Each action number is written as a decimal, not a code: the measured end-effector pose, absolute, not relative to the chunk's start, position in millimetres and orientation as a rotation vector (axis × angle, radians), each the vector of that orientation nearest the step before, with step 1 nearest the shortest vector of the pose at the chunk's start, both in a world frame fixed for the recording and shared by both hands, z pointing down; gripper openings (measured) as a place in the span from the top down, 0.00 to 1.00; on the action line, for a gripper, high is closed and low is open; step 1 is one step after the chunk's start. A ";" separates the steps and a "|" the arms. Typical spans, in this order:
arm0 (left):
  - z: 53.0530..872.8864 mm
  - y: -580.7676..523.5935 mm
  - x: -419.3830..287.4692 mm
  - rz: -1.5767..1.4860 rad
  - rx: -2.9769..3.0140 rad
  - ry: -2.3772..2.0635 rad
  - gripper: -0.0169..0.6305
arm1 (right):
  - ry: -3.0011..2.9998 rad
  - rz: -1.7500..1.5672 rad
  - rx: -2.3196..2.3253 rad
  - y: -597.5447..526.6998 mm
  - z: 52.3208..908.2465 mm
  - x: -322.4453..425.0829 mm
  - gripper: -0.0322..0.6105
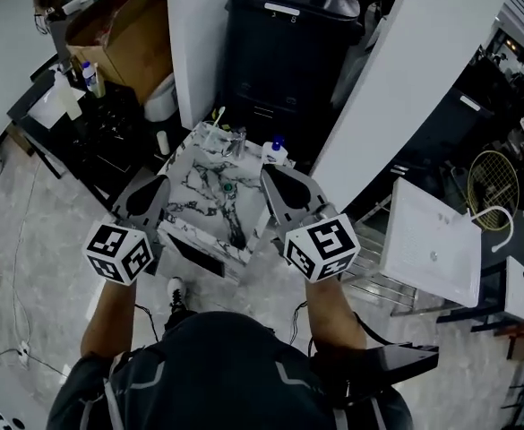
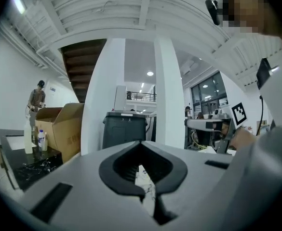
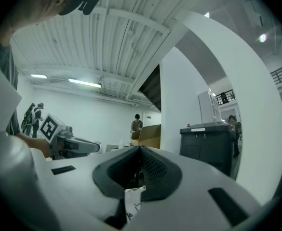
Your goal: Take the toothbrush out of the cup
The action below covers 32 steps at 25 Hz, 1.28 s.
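Observation:
A clear cup [image 1: 213, 135] stands at the far edge of a small marble-topped table [image 1: 199, 206], with a pale yellow-green toothbrush [image 1: 218, 116] sticking up out of it. My left gripper [image 1: 164, 181] hangs over the table's left side, short of the cup, jaws closed and empty. My right gripper [image 1: 264, 170] is over the table's right side, also closed on nothing. Both point level towards the far side. In the left gripper view the left gripper [image 2: 141, 142] tips meet; in the right gripper view the right gripper [image 3: 141, 148] tips meet too. The cup is hidden in both gripper views.
A second glass [image 1: 237, 142] and a white bottle with a blue cap [image 1: 277, 151] stand beside the cup. Behind the table are a white pillar and a black bin [image 1: 288, 34]. A cardboard box [image 1: 123, 34] and black counter [image 1: 91, 124] lie left, a white tray [image 1: 432, 245] right.

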State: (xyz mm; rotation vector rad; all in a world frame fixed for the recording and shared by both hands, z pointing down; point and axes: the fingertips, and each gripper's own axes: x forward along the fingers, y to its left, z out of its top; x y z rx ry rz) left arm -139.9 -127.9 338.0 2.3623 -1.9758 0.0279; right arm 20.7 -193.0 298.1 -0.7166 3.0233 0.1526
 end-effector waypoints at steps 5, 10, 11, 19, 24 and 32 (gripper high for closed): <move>336.6 -162.8 -176.4 0.031 2.462 -1.895 0.96 | 2.985 0.181 -0.826 -214.4 294.8 -11.9 0.91; 332.8 -196.2 -218.4 0.017 2.515 -1.829 0.96 | 2.952 0.151 -0.914 -240.5 294.5 -48.0 0.91; 332.4 -202.4 -225.9 0.016 2.525 -1.817 0.96 | 2.954 0.152 -0.937 -245.6 295.9 -54.2 0.91; 339.6 -246.9 -271.4 -0.010 2.589 -1.675 0.96 | 2.935 0.156 -1.122 -277.0 302.4 -94.7 0.91; 343.5 -267.7 -285.1 0.005 2.651 -1.603 0.96 | 2.891 0.139 -1.237 -286.0 304.7 -107.7 0.91; 364.1 -302.1 -285.2 0.020 2.658 -1.516 0.96 | 2.904 0.081 -1.330 -292.5 323.3 -99.7 0.91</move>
